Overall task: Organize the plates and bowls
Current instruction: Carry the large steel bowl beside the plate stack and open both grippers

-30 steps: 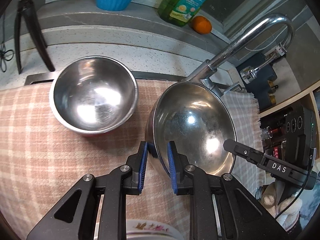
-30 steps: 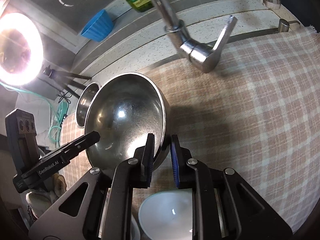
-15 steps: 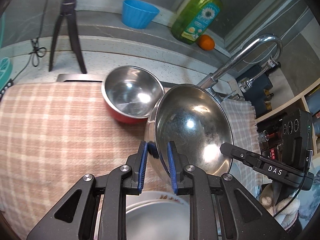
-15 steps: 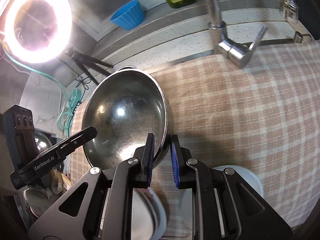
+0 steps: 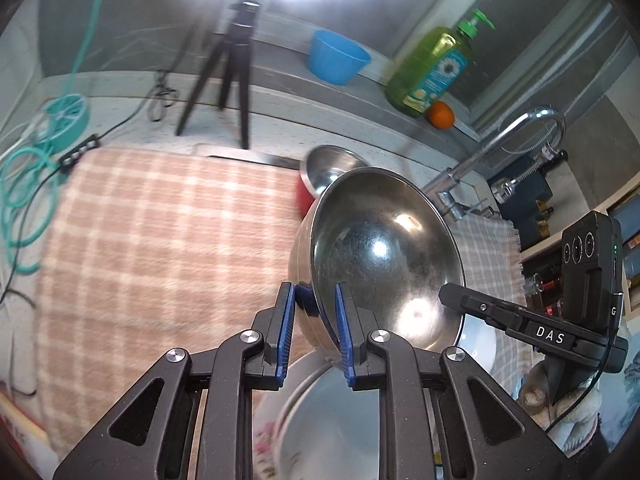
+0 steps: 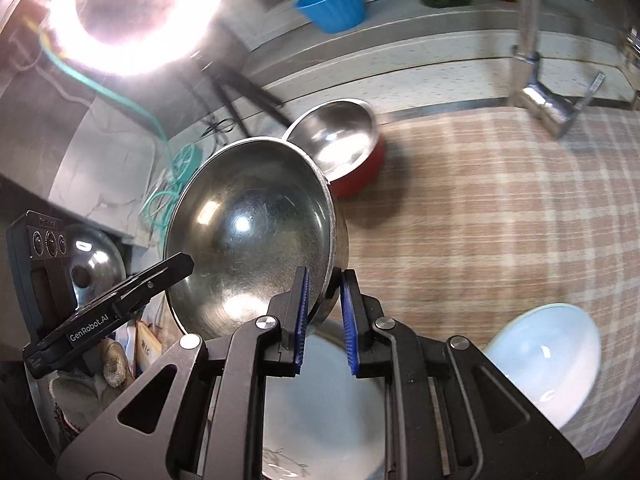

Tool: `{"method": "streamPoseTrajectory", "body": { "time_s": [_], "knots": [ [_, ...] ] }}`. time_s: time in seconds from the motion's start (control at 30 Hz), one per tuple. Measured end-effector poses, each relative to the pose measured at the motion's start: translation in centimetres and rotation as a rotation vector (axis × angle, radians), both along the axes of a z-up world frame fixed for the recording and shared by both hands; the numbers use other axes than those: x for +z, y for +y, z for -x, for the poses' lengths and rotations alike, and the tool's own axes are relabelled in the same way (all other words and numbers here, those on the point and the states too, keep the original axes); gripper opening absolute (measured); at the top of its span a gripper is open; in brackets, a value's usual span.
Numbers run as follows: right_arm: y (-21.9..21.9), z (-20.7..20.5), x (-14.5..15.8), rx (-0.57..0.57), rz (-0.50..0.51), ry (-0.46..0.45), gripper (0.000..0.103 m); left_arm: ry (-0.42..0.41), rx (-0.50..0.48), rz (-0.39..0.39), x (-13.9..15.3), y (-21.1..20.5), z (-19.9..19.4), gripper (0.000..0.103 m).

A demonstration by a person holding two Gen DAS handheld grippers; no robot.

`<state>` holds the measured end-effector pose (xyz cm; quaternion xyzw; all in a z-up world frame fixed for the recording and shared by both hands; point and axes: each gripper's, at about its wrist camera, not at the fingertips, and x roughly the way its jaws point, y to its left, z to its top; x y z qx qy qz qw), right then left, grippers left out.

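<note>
A large steel bowl (image 5: 384, 256) is held in the air by both grippers. My left gripper (image 5: 314, 320) is shut on its left rim. My right gripper (image 6: 325, 312) is shut on its right rim, where the bowl (image 6: 248, 236) tilts toward the camera. A smaller steel bowl with a red outside (image 5: 328, 168) sits on the checked cloth (image 5: 160, 248) behind it, also in the right wrist view (image 6: 340, 140). Below the grippers lies a flowered plate (image 5: 288, 432), seen too in the right wrist view (image 6: 320, 420). A white bowl (image 6: 544, 360) sits at the right.
A faucet (image 5: 500, 148) rises at the back right. A blue cup (image 5: 336, 60), a green soap bottle (image 5: 432, 72) and an orange (image 5: 440, 114) stand on the back ledge. A black tripod (image 5: 228, 80) and teal cables (image 5: 28, 184) are at the left.
Both grippers have lifted the large steel bowl higher and pulled it back toward me. The red-sided bowl and the cloth now look farther away. The white bowl has come into the right wrist view.
</note>
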<state>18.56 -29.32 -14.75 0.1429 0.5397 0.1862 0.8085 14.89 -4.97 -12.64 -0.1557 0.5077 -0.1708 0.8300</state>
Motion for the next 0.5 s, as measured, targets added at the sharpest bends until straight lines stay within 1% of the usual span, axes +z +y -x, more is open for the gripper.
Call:
{"method": "streamPoseTrajectory", "body": {
  "time_s": [0.27, 0.5],
  "knots": [
    [5.2, 0.6, -0.3, 0.103, 0.001, 0.01, 0.016, -0.011, 0.091, -0.002, 0.5, 4.8, 2.7, 0.018],
    [9.7, 2.1, -1.2, 0.202, 0.003, 0.028, 0.016, 0.004, 0.167, 0.003, 0.1, 8.7, 5.4, 0.019]
  ]
}}
